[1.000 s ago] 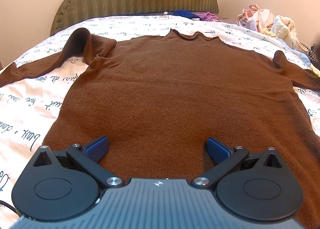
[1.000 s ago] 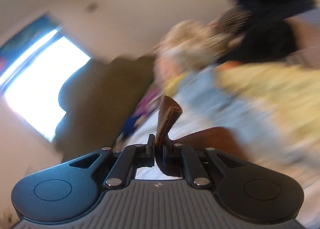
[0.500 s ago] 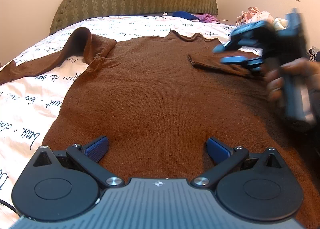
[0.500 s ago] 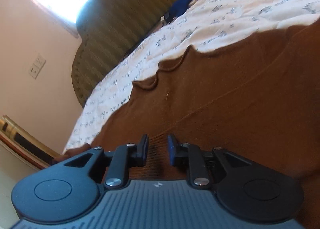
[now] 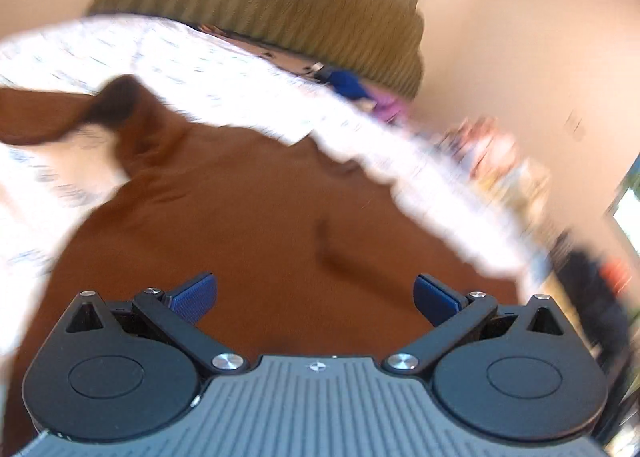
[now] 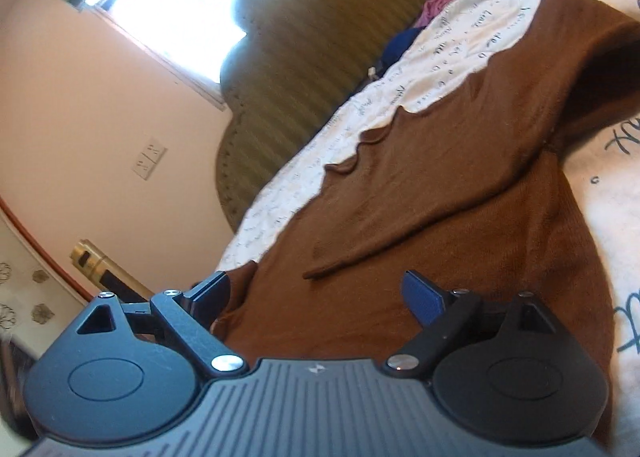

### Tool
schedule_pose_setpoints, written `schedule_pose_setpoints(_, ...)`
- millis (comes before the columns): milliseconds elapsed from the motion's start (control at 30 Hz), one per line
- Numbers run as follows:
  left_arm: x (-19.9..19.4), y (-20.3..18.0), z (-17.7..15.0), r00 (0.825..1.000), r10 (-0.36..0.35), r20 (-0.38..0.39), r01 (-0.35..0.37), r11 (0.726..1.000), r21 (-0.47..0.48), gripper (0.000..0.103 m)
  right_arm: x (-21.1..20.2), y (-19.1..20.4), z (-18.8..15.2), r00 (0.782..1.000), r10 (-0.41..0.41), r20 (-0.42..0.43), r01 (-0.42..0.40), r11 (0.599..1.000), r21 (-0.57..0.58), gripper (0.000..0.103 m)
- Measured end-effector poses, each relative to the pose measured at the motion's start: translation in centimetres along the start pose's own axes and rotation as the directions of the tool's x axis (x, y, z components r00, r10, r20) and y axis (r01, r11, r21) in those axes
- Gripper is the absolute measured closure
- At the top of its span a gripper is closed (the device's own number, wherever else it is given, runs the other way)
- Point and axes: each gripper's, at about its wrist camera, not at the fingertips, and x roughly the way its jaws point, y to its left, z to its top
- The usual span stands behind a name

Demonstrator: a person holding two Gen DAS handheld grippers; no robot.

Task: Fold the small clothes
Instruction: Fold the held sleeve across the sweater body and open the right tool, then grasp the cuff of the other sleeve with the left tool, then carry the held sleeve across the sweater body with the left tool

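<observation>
A brown knit sweater (image 5: 248, 217) lies flat on the white printed bedsheet (image 5: 200, 69). Its left sleeve (image 5: 44, 117) stretches out to the left. In the right wrist view the sweater (image 6: 460, 249) has its right sleeve (image 6: 480, 161) folded across the chest, cuff end pointing at the gripper. My left gripper (image 5: 316, 293) is open and empty, low over the sweater's body; this view is blurred. My right gripper (image 6: 320, 297) is open and empty just above the sweater, short of the folded cuff.
A green padded headboard (image 5: 280, 5) stands at the far end of the bed. Blue and purple garments (image 5: 360, 91) lie by it. A heap of light clothes (image 5: 492, 161) sits at the right edge. A bright window (image 6: 176, 5) is behind the headboard.
My right gripper has opened wide, let go of the sleeve, which now lies across the chest, and drawn back. My left gripper has swung and tilted, so its view is blurred.
</observation>
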Motion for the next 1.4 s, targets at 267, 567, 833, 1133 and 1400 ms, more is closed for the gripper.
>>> schedule_pose_setpoints(267, 12.3, 0.4, 2.3, 0.960, -0.147, -0.237, 0.089, 0.967, -0.240, 0.014, 0.0, -1.1, 0.0, 0.999, 0.048, -0.019, -0.047, 0.998, 0.044, 0.009)
schedule_pose_setpoints(567, 15.3, -2.6, 2.9, 0.973, -0.050, -0.225, 0.047, 0.999, -0.019, 0.100, -0.1, -1.4, -0.1, 0.998, 0.060, -0.023, -0.059, 0.997, 0.049, 0.009)
schedule_pose_setpoints(833, 10.2, -1.6, 6.5, 0.999, 0.034, -0.002, -0.033, 0.991, 0.131, 0.100, 0.0, -1.5, -0.2, 0.998, 0.060, -0.023, -0.059, 0.997, 0.046, 0.009)
schedule_pose_setpoints(1133, 10.8, 8.0, 5.8, 0.921, 0.387, 0.052, -0.390, 0.918, 0.076, 0.097, 0.3, -1.1, -0.3, 0.999, 0.043, -0.031, -0.043, 0.999, 0.021, 0.009)
schedule_pose_setpoints(1400, 9.5, 9.0, 5.2, 0.924, 0.369, 0.100, -0.374, 0.927, 0.032, 0.094, -0.5, 1.9, 5.1, 0.994, -0.027, 0.110, 0.034, 0.998, -0.062, 0.009)
